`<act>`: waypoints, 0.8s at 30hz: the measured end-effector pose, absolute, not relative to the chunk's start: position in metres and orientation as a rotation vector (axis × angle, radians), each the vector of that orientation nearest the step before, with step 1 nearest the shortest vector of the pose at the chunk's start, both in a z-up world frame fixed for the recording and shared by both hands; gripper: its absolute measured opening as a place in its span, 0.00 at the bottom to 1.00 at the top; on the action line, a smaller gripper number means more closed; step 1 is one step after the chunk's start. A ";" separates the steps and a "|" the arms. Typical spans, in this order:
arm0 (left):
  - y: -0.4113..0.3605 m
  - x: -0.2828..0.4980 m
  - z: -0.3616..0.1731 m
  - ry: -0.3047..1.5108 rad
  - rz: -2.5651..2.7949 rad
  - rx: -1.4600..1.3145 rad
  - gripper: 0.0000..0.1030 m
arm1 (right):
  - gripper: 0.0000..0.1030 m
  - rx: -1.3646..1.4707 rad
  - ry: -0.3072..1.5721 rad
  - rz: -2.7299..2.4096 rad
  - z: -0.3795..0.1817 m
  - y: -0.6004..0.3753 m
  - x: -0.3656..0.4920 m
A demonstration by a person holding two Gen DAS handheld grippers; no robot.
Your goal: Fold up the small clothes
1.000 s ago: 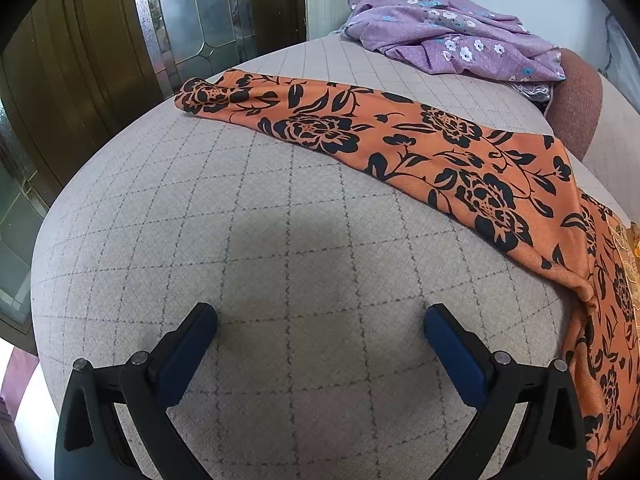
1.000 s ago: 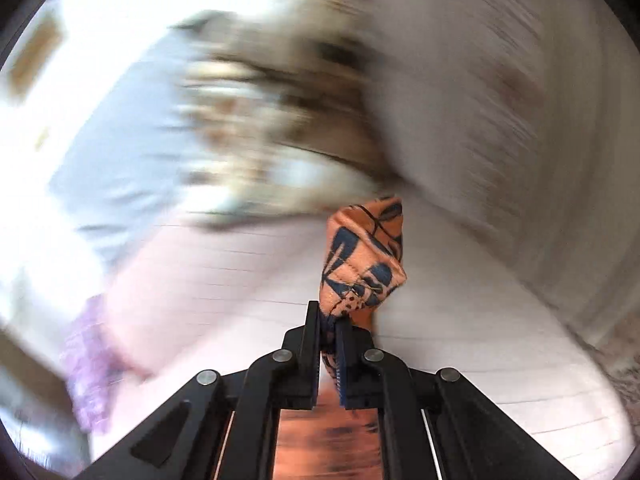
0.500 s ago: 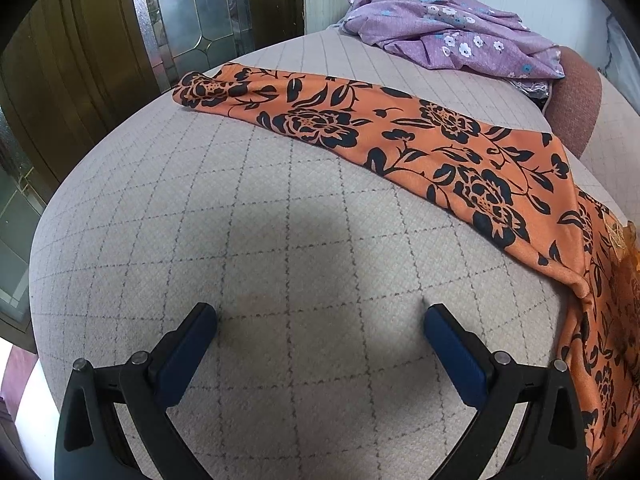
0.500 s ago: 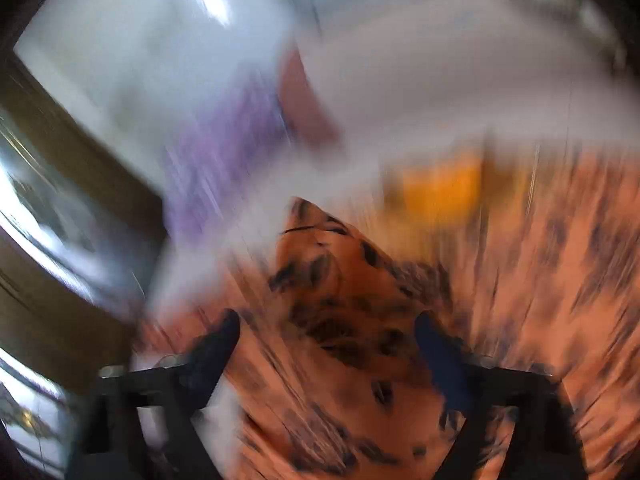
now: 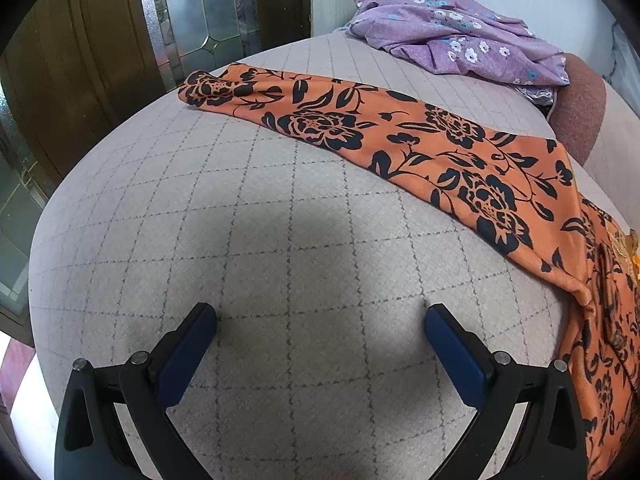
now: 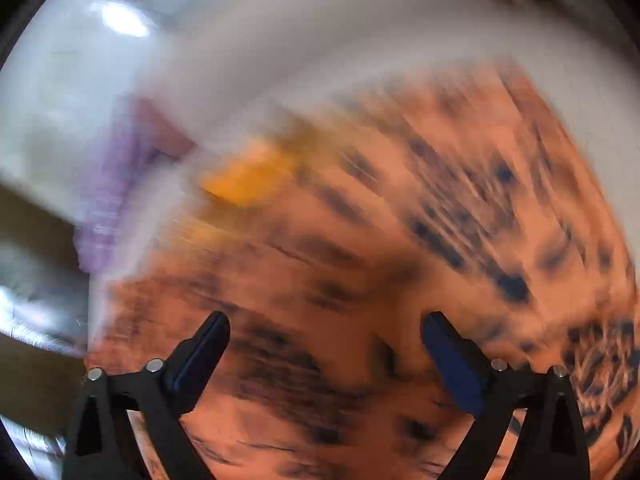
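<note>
- Your left gripper (image 5: 320,330) is wide open and holds nothing. It hangs over the bare grey bed cover (image 5: 248,248).
- Your right gripper (image 6: 326,334) is wide open too, holding nothing, over the blurry orange flowered cloth (image 6: 400,240).
- The cloth (image 5: 440,148) lies flat across the bed.
- A purple flowered cloth (image 5: 452,44) sits far back.

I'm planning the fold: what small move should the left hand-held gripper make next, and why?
Probably reach forward to the far narrow end of the orange black-flowered cloth. The left hand-held gripper hangs open over bare grey quilted cover, holding nothing, and the cloth lies stretched out, not yet folded.
</note>
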State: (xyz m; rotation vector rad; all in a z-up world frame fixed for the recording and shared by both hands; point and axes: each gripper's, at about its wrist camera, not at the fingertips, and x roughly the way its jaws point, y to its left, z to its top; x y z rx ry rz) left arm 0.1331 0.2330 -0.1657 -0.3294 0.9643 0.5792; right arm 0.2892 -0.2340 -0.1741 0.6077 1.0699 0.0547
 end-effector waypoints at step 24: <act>0.448 0.200 -0.152 0.713 0.372 -0.964 0.71 | 1.00 0.347 0.858 0.215 -0.183 -0.182 0.234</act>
